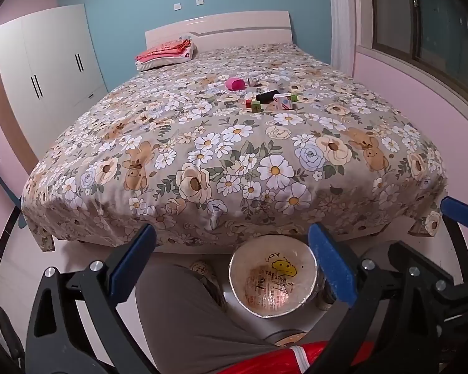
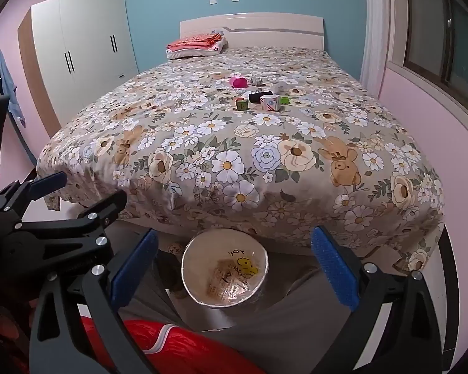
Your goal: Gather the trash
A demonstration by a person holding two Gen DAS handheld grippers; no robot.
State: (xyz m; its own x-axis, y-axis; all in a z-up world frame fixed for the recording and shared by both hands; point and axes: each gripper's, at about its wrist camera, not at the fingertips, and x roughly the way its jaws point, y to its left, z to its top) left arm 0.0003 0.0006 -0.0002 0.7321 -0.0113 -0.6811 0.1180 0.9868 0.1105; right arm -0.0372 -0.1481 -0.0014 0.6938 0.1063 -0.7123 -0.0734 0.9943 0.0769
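The trash sits in a small cluster well up the bed, past the middle of the flowered cover: a pink cup on its side, a black roll, a white carton just beside it, and a couple of small green cubes close in front. The bin, lined with a bag printed with a yellow face, stands on the floor at the foot of the bed, right below both tools.

The left gripper has its blue fingers spread as wide as they go, with nothing between them. The right gripper is the same: fully apart, empty, tipped downward over the bin.

I judge that nothing has been picked up yet and the first reach is the step in hand. The cluster is far off, so the person will likely have to lean in. I would take the carton or the black roll first, across its narrow side, and press lightly, since the soft cover will give underneath.

Hard to tell: a crumpled greyish bit beside the pink cup could be paper or cloth. The flowered print may also hide small scraps. The bin's lower body is cut off by a grey-trousered leg and a red garment.
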